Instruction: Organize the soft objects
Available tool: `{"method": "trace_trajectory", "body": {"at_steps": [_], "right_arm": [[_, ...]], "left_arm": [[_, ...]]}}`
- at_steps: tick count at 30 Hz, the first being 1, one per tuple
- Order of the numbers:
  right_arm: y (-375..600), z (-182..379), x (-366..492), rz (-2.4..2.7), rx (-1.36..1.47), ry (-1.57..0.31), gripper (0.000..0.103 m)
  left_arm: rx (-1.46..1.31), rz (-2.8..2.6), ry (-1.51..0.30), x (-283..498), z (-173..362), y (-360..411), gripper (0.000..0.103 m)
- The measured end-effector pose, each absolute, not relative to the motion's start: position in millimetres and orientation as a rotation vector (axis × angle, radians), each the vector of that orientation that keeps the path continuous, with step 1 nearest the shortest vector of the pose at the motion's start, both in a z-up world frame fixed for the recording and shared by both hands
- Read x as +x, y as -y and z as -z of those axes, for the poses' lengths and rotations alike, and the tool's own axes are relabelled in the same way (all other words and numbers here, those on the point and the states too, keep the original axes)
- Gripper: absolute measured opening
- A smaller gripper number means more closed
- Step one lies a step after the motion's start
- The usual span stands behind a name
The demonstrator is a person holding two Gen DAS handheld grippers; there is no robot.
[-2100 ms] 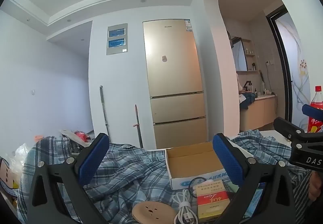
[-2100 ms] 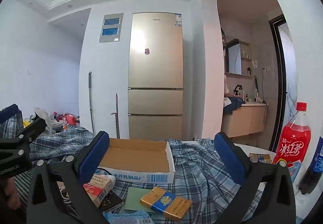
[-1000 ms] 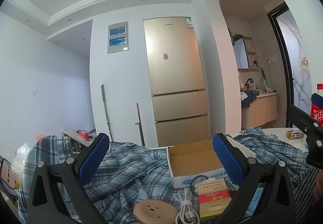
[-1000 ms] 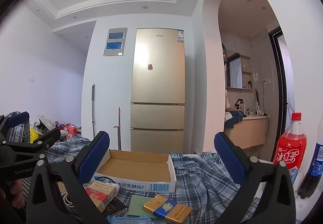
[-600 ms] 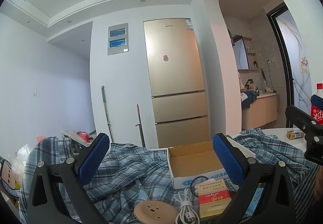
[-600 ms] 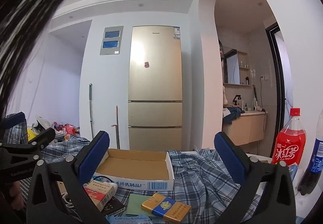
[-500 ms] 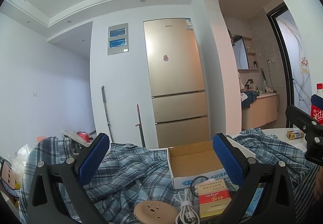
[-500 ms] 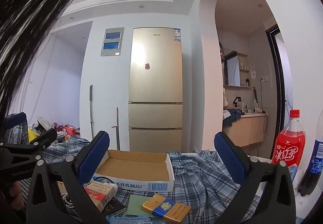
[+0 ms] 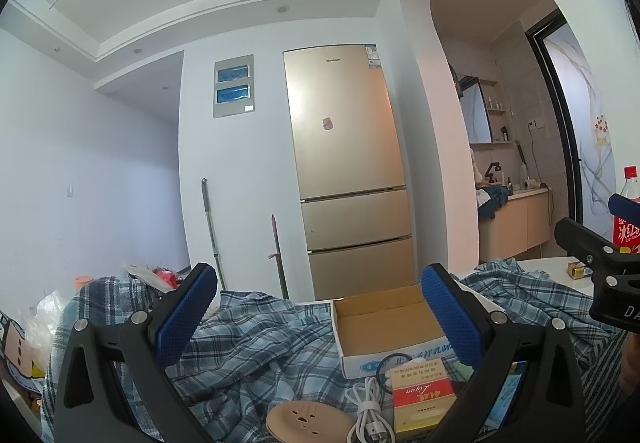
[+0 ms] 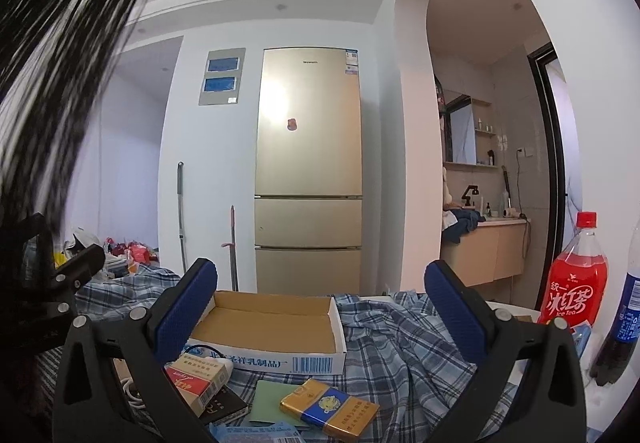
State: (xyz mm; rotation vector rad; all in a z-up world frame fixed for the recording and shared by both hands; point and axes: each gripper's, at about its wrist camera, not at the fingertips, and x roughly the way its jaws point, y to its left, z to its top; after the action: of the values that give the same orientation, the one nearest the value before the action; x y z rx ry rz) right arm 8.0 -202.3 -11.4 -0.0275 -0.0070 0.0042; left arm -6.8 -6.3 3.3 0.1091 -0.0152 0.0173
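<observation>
A blue plaid cloth point(image 9: 256, 339) lies crumpled over the table and shows in the right wrist view point(image 10: 404, 347) too. An open, empty cardboard box point(image 9: 384, 319) sits on it, also seen in the right wrist view point(image 10: 268, 327). My left gripper point(image 9: 316, 311) is open and empty above the cloth, near the box. My right gripper point(image 10: 320, 307) is open and empty, just in front of the box. The right gripper's body point(image 9: 600, 275) shows at the left wrist view's right edge.
On the cloth lie a red cigarette pack point(image 9: 420, 399), a white cable point(image 9: 368, 411), a tan disc point(image 9: 308, 419), a gold-blue pack point(image 10: 328, 411) and a green card point(image 10: 272, 403). A red Ice Tea bottle point(image 10: 576, 279) and a dark blue-labelled bottle point(image 10: 624, 307) stand right. Dark hair point(image 10: 60, 23) covers the upper left.
Both grippers stay open with little movement. Dark hair has swung into the upper left of the right wrist view.
</observation>
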Motion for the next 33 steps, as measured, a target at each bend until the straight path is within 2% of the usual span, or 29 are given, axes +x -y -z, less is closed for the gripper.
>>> {"method": "trace_trajectory", "body": {"at_steps": [33], "right_arm": [[198, 18, 24, -0.004, -0.046, -0.054, 0.103]], "left_arm": [[0.133, -0.014, 0.057, -14, 0, 10, 0.103]]}}
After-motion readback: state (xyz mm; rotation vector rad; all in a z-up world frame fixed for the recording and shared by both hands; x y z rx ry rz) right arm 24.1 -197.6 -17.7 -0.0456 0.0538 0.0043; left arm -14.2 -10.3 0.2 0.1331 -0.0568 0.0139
